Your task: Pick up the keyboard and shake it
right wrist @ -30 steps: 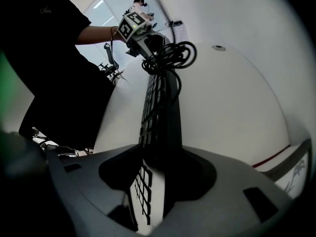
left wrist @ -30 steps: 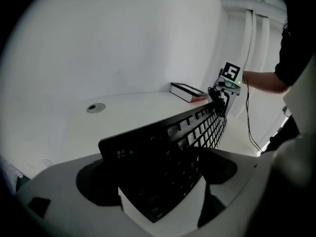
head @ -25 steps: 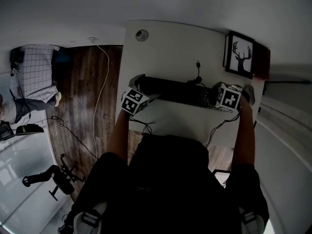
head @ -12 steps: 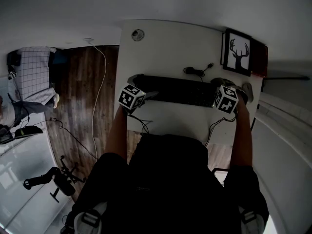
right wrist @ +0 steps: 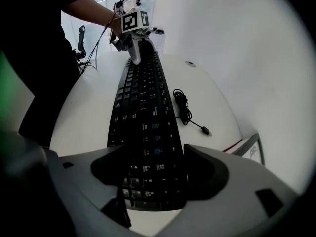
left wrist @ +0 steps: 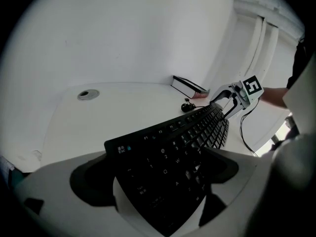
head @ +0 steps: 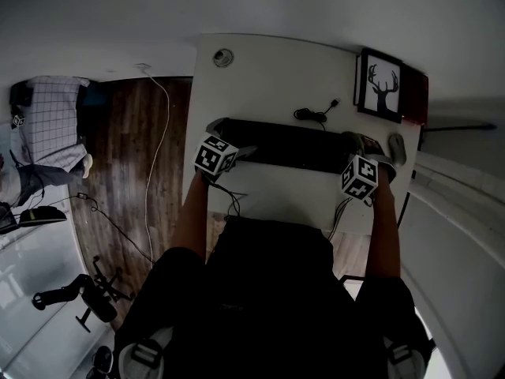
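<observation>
Set-down stage, by judgement. Head view: keyboard (head: pixel 284 144) flat along desk (head: pixel 276 69) middle. Left gripper view: left gripper (left wrist: pixel 155 174) clamped on keyboard end nearest desk's left edge. Right gripper view: right gripper (right wrist: pixel 158 174) astride opposite end, jaws just opening to full width, pads clear. Next: release left clamp, then withdraw both without dragging keyboard.

Premises read as a home office or study. Evidence: white worktop (head: pixel 268 77) with a round cable grommet (head: pixel 223 57); a black keyboard (head: pixel 284 144) and coiled cable (head: pixel 314 115) at it; framed deer print (head: pixel 379 85) at one corner; dark wood-plank floor (head: pixel 134 156); plain white walls (head: pixel 237 6).
</observation>
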